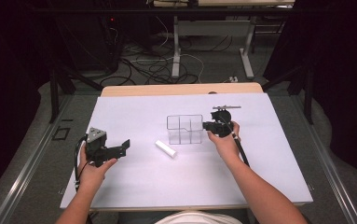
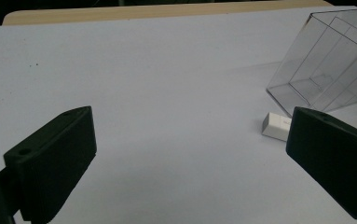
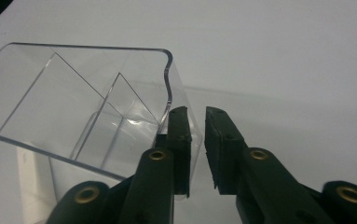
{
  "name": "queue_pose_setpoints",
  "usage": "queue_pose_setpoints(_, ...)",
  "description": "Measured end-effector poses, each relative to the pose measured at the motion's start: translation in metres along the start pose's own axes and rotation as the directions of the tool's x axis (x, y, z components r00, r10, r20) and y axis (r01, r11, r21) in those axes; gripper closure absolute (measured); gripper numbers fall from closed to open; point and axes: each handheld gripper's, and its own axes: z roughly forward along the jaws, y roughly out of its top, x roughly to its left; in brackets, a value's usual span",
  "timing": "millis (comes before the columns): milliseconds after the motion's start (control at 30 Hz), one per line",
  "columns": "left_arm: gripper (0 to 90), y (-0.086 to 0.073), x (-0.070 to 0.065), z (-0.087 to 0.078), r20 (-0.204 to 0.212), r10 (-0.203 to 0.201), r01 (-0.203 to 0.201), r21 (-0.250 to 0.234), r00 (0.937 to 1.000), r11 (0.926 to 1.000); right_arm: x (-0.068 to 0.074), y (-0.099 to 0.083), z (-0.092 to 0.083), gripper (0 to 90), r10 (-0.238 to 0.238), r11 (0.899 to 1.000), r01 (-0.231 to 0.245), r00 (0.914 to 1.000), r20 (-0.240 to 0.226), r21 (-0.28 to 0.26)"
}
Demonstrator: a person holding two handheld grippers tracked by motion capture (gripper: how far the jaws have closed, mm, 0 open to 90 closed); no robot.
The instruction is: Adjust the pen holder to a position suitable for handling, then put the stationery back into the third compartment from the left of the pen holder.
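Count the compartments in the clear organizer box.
3 in the clear organizer box: one large on its left side, two smaller on the right side by the right tongs. None looks hidden.

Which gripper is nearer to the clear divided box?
Right. The right gripper is at the clear divided box, jaws straddling its wall; the left gripper hovers well off, beyond the white block.

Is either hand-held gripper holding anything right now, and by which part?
Neither: the right hand-held gripper straddles the clear box's wall, pads apart; the left is open.
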Motion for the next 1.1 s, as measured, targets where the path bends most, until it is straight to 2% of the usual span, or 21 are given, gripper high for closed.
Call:
queue_pose_setpoints(200,1.9,0.0,0.001,0.001,0.003,-0.012,0.012,0.0,0.9999,0.9999,-0.004,0.002,-0.012,65.8,-0.057,0.998,0.056,0.9981,-0.023,-0.039)
queue_pose_setpoints(267,1.9,0.0,0.001,0.002,0.003,-0.009,0.009,-0.002,0.9999,1.0,-0.004,0.002,-0.017,62.1,-0.057,0.997,0.056,0.9979,-0.029,-0.049)
queue_pose_setpoints(367,2.1,0.0,0.001,0.003,0.006,-0.012,0.012,-0.002,0.9999,0.9999,-0.005,0.003,-0.023,54.9,-0.094,0.992,0.088,0.9935,-0.065,-0.089)
queue_pose_setpoints(467,2.3,0.0,0.002,0.003,0.007,-0.014,0.014,-0.005,0.9999,0.9999,-0.006,0.004,-0.029,51.7,-0.125,0.987,0.116,0.9885,-0.085,-0.109)
queue_pose_setpoints(767,2.9,0.001,0.002,0.002,0.011,-0.016,0.017,-0.009,0.9998,0.9998,-0.001,0.001,-0.042,37.7,-0.237,0.963,0.211,0.9607,-0.145,-0.17)
queue_pose_setpoints(900,2.9,0.001,0.003,0.002,0.009,-0.016,0.016,-0.002,0.9998,0.9999,0.009,-0.003,-0.045,34.3,-0.254,0.962,0.231,0.9516,-0.173,-0.145)
queue_pose_setpoints(1000,3.1,0.001,0.003,0.002,0.006,-0.019,0.019,-0.002,0.9998,0.9998,0.018,-0.006,-0.044,28.5,-0.313,0.945,0.289,0.9355,-0.164,-0.152)
queue_pose_setpoints(1067,3.1,0.001,0.004,0.002,0.006,-0.02,0.02,-0.003,0.9998,0.9998,0.024,-0.008,-0.043,25.7,-0.322,0.945,0.299,0.9251,-0.202,-0.135)
queue_pose_setpoints(1100,3.1,0.001,0.004,0.002,0.007,-0.021,0.021,-0.005,0.9998,0.9998,0.027,-0.009,-0.042,25.7,-0.335,0.941,0.312,0.9182,-0.212,-0.133)
